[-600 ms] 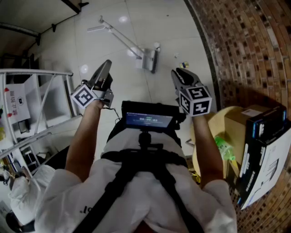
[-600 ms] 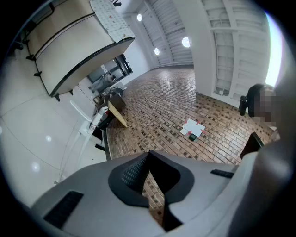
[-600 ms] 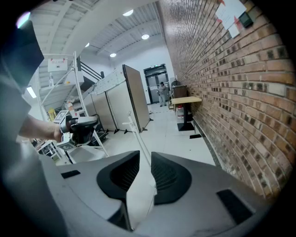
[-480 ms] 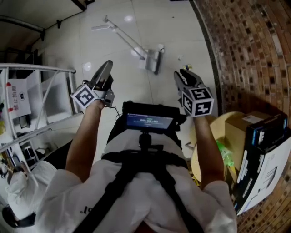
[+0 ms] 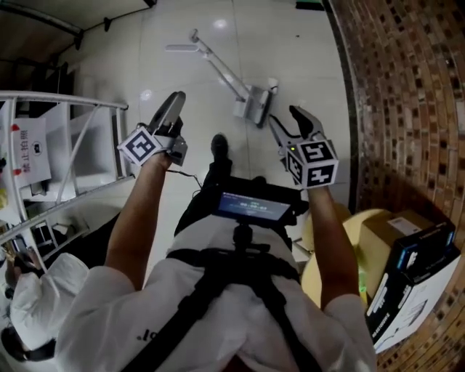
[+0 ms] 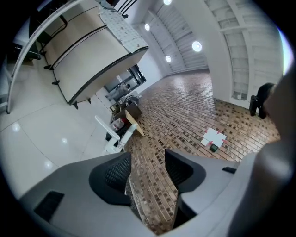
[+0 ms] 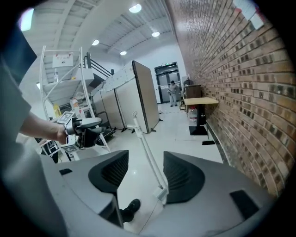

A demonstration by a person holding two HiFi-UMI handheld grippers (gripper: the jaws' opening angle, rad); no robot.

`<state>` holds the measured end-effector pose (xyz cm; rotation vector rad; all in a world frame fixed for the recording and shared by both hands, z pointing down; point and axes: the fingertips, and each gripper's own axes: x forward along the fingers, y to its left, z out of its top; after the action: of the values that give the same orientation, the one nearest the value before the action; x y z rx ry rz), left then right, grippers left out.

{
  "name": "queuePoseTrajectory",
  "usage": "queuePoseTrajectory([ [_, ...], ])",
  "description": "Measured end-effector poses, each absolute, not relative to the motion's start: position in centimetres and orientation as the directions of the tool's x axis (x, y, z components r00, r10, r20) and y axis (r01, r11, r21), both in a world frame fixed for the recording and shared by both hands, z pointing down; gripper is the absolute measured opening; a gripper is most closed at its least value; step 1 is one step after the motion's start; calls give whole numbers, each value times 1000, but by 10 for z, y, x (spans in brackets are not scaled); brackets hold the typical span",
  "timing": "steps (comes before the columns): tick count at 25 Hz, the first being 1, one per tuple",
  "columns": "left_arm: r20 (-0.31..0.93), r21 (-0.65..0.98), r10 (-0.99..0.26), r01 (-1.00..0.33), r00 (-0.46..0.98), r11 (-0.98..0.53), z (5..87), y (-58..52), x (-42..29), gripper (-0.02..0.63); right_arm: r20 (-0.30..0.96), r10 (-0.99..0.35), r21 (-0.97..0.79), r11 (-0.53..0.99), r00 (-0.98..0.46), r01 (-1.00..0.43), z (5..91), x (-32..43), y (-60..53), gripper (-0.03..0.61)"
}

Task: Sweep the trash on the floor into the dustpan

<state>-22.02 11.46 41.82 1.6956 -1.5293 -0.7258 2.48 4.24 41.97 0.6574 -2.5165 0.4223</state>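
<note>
Light: bright, from ceiling lamps left of the brick wall.
Glare: you'll see lamp spots on the glossy floor left of that wall.
Edges: strong fisheye curves the wall; your gripper views darken at corners.

Nothing fully legible. Head view: sign on the rack at left has print, too small to read. Chest screen at centre shows blurred lines. Shirt print at lower left is partly hidden. Box at lower right: print unreadable.
</note>
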Motion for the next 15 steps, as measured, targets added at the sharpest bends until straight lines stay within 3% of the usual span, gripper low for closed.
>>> queuePoseTrajectory([
  [8, 63, 893, -993, -450, 101, 11, 450, 53, -300, 249, 509, -304, -87, 913, -805, -399, 417, -135, 5, 273],
  [15, 63, 918, -994, -395, 91, 23, 465, 8, -343, 295, 510, -352, -39, 902, -785, -430, 426, -246, -29, 313],
])
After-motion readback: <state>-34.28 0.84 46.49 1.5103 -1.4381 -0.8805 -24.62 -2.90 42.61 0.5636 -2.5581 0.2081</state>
